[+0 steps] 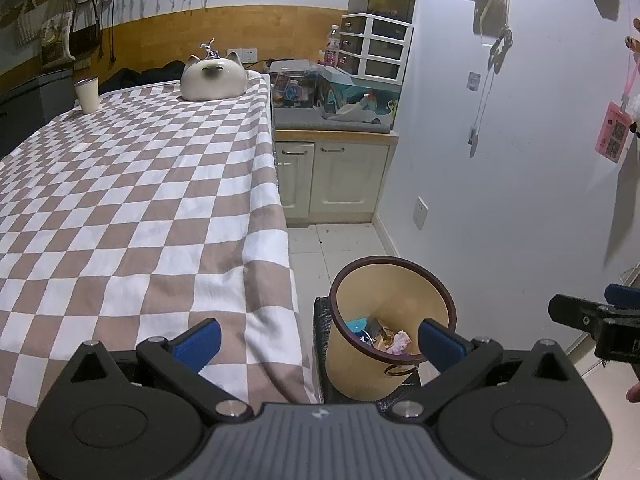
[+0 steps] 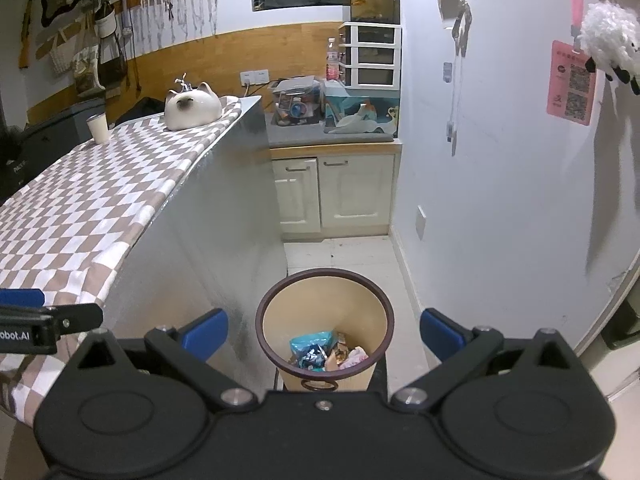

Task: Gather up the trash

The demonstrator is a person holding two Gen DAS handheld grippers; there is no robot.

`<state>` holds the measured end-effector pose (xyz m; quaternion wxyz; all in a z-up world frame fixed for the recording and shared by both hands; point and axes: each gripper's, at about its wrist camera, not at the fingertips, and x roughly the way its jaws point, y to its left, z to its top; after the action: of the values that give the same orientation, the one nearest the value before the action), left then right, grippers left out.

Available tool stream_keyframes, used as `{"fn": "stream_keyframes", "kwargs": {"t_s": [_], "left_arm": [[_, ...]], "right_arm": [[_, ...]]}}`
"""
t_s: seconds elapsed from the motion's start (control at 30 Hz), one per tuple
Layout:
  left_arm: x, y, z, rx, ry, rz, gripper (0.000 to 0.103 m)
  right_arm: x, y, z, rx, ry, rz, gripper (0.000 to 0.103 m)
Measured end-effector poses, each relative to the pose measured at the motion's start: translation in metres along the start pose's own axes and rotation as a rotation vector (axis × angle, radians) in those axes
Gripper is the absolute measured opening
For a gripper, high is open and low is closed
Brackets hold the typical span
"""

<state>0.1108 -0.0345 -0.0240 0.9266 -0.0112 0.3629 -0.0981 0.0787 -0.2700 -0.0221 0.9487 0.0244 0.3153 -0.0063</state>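
Grippers first: the right gripper (image 2: 323,334) hangs above the bin (image 2: 280,304), jaws wide apart and empty; the left gripper (image 1: 318,340) sits over the table (image 1: 120,200) edge just beside the bin, jaws likewise spread and empty. Trash (image 2: 328,352), wrappers and crumpled paper, lies at the bin's bottom. On the table, well away from the bin, stand only a cup (image 1: 88,95) and a cat-shaped pot (image 1: 212,78); no loose trash shows there. Risk, as I judge it: the bin stands on a raised dark stand (image 1: 324,320), so a careless sweep by either tool could tip it and spill everything.
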Motion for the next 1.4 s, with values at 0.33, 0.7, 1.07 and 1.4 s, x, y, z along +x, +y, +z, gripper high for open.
{"fn": "stream_keyframes", "kwargs": {"t_s": [0.33, 0.7, 1.07, 1.4], "left_arm": [[-0.0013, -0.0001, -0.0007, 0.002, -0.003, 0.000, 0.103], [-0.0027, -0.0024, -0.0006, 0.002, -0.007, 0.000, 0.103], [-0.0029, -0.0024, -0.0007, 0.002, -0.008, -0.001, 0.103], [-0.0040, -0.0046, 0.0013, 0.002, -0.011, -0.003, 0.103]], "right_arm": [[-0.0010, 0.0003, -0.0008, -0.007, -0.010, -0.004, 0.103], [-0.0014, 0.0005, -0.0013, -0.008, -0.010, -0.005, 0.103], [-0.0015, 0.0002, -0.0014, -0.009, -0.010, -0.005, 0.103], [-0.0021, 0.0001, -0.0016, -0.010, -0.011, -0.009, 0.103]]}}
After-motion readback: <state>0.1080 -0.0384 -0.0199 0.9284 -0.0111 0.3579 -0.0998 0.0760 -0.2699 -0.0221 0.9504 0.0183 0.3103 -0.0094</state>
